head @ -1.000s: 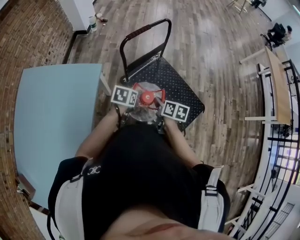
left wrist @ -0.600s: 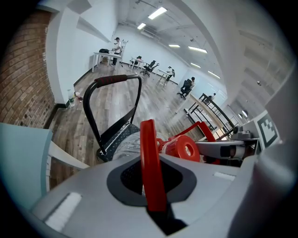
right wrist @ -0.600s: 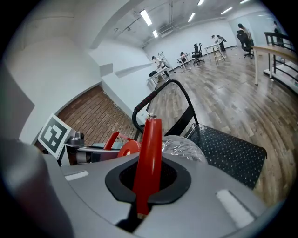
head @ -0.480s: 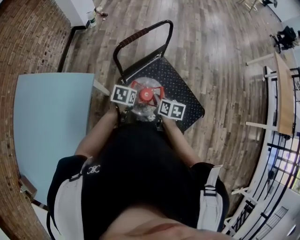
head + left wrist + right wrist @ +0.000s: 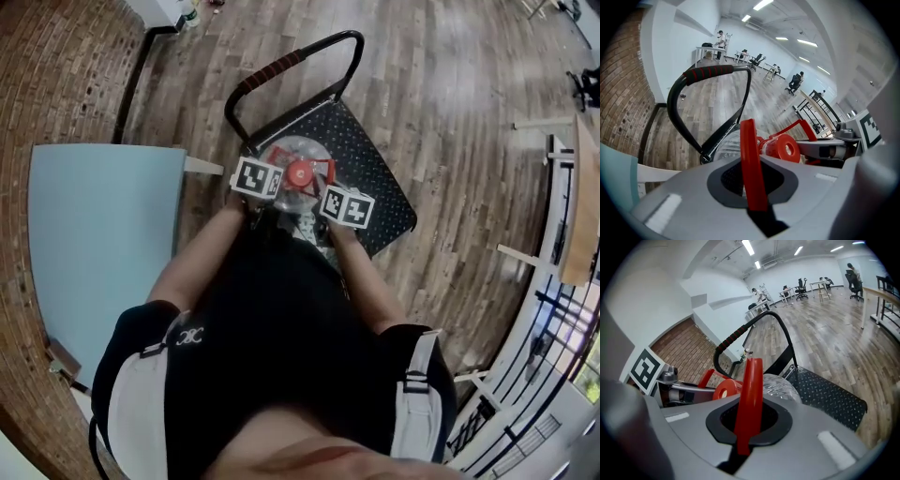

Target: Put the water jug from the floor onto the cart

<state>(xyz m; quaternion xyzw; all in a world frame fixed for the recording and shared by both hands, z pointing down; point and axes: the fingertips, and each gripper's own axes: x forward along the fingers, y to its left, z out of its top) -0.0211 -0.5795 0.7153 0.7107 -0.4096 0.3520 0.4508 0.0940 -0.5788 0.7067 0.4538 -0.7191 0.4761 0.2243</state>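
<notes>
While held over the cart (image 5: 367,176), the jug (image 5: 307,150) is hung upright between two grippers, cap (image 5: 298,172) uppermost.

The left gripper (image 5: 276,178) and right gripper (image 5: 324,191) are set either side of the cap, neither nearer than the other, each clamped narrow on a red strap (image 5: 752,168) of the jug. The left jaws have just been eased a little wider, with the strap between them. The jug's long axis stands vertical and its body lies straight below the fingertips, over the near-left part of the studded deck, short of the push bar (image 5: 281,66). Whether the base has met the deck cannot be told. Both grippers are pointed steeply down and inward, with forearms stretched forward from the body. A straight lowering is judged to be called for next.
</notes>
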